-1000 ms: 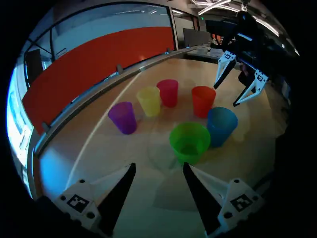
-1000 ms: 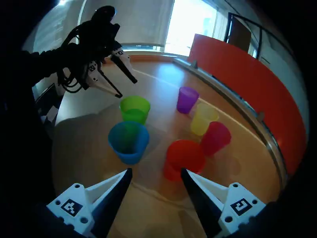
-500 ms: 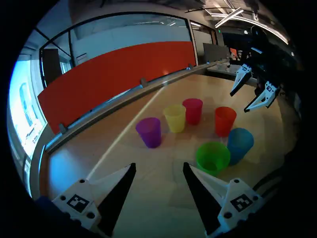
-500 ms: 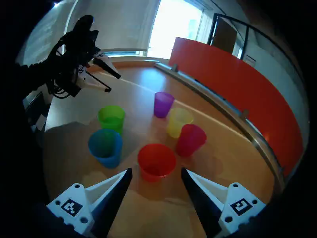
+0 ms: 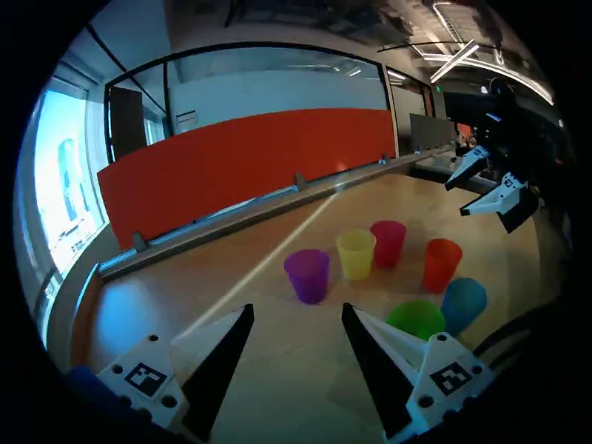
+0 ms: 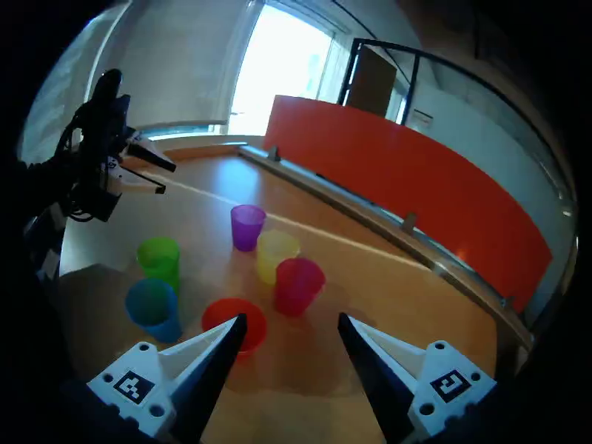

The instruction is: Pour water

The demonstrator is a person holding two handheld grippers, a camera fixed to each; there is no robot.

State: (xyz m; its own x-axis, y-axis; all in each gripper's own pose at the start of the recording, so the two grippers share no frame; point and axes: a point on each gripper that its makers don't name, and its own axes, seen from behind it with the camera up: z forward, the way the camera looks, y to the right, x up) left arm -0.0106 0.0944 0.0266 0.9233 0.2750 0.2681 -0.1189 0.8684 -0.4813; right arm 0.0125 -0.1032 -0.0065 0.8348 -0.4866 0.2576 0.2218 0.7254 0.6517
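Your right gripper (image 6: 292, 316) gapes wide, empty: the red cup (image 6: 222, 311) stands upright at its left fingertip, the pink cup (image 6: 298, 285) beyond, centred. Your left gripper (image 5: 297, 305), equally wide, has the green cup (image 5: 416, 318) beside its right finger, the purple cup (image 5: 307, 275) farther, dead ahead.

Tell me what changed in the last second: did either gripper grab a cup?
The left gripper and right gripper both drew back and up, away from the cups. Neither grabbed anything; both stay open and empty. The purple cup, yellow cup, pink cup, red cup, blue cup and green cup kept their places on the table.
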